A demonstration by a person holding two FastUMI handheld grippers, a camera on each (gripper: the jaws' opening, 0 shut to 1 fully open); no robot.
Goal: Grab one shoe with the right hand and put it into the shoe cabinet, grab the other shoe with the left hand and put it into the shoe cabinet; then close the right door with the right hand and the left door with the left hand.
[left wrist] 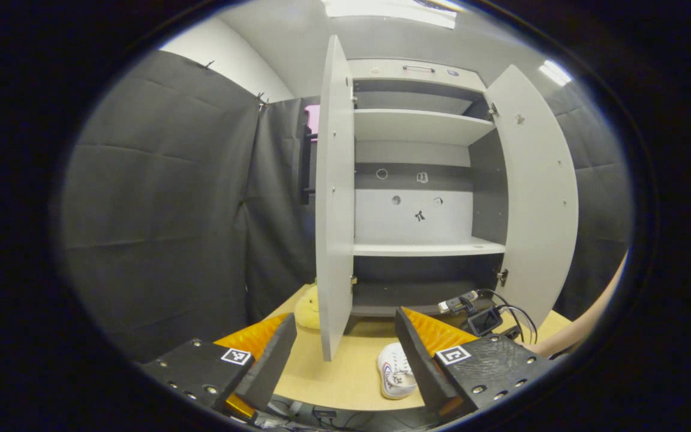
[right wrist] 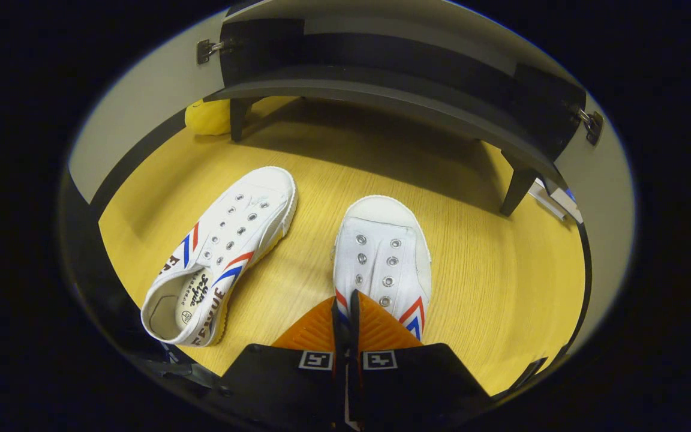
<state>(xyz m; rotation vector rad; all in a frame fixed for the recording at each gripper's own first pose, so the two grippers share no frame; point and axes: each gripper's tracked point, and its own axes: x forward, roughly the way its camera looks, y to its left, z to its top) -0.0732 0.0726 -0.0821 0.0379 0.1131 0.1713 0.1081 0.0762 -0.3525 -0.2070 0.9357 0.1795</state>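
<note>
Down at the bottom centre of the right gripper view, the right gripper [right wrist: 345, 312] has its two fingers drawn together with barely a slit between them, pinching the left side wall near the opening of a white canvas low-top shoe with red and blue stripes [right wrist: 383, 255]. That shoe lies toe-up in the frame on the pale wooden tabletop [right wrist: 501, 288]. To its left, well apart, the second matching white canvas shoe [right wrist: 221, 255] lies angled, its heel toward the lower left. Across the top of the frame runs the dark base of the white shoe cabinet [right wrist: 381, 78], standing on short dark legs, with a yellow soft object [right wrist: 207, 116] at upper left.

In the left gripper view, the left gripper [left wrist: 345, 351] sits at the bottom with its fingers spread wide, nothing between them. One white shoe [left wrist: 394, 370] shows just left of the right-hand finger. Beyond, mid-frame, the cabinet [left wrist: 420, 180] stands with its left door [left wrist: 333, 198] and right door [left wrist: 537, 198] swung open, shelves bare. A forearm [left wrist: 585, 318] crosses the lower right edge.
</note>
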